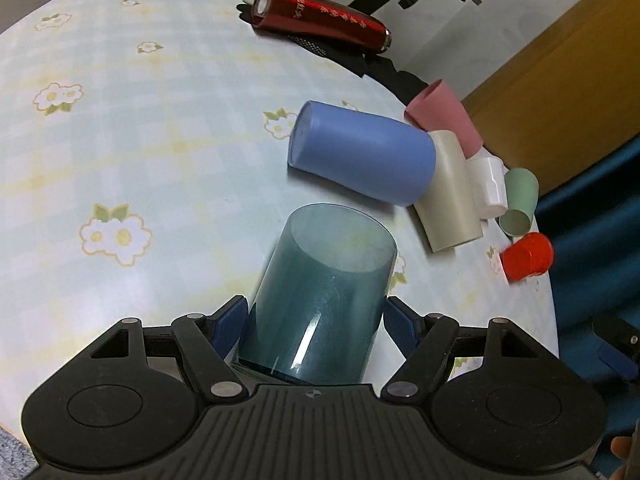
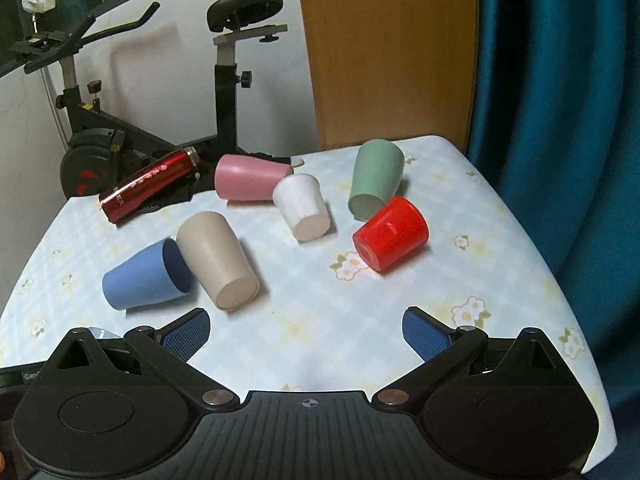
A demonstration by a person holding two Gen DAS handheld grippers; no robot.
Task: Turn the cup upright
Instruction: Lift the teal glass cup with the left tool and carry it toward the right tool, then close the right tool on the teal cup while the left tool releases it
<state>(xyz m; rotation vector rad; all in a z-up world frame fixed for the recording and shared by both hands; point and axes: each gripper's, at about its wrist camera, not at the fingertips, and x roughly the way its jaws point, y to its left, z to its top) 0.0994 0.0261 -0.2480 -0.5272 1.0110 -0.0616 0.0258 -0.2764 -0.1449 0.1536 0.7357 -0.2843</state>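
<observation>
The left gripper [image 1: 314, 320] had the translucent teal cup [image 1: 320, 300] between its blue pads [image 1: 230, 322], the jaws closed onto the cup's sides low on its body. Both pads appeared to press the wall, though the contact on the far side of the glassy surface was hard to confirm. The cup's long axis ran forward and away from the jaws, leaning slightly, with its flat closed base pointing away from the camera; its open mouth sat nearest the gripper body. Judged from that, the cup was upside down or on its way over, and the coming move would turn on rotating the wrist so that the base came down to the table [image 1: 140, 160].

The right gripper [image 2: 306, 332] hung over the table's near edge, its jaws wide apart and holding nothing; the teal cup was out of its view, so the left hand was plainly the nearer one.

Just beyond the teal cup lay the blue cup [image 1: 360, 156] on its side, touching the beige cup [image 1: 450, 196] at its mouth end. Farther off from the teal cup lay the white cup [image 1: 490, 188], the green cup [image 1: 520, 202], the red cup [image 1: 528, 256] and the pink cup [image 1: 444, 114], all tipped over. Farthest from it lay the red flask [image 1: 320, 16], near the table's back edge.
</observation>
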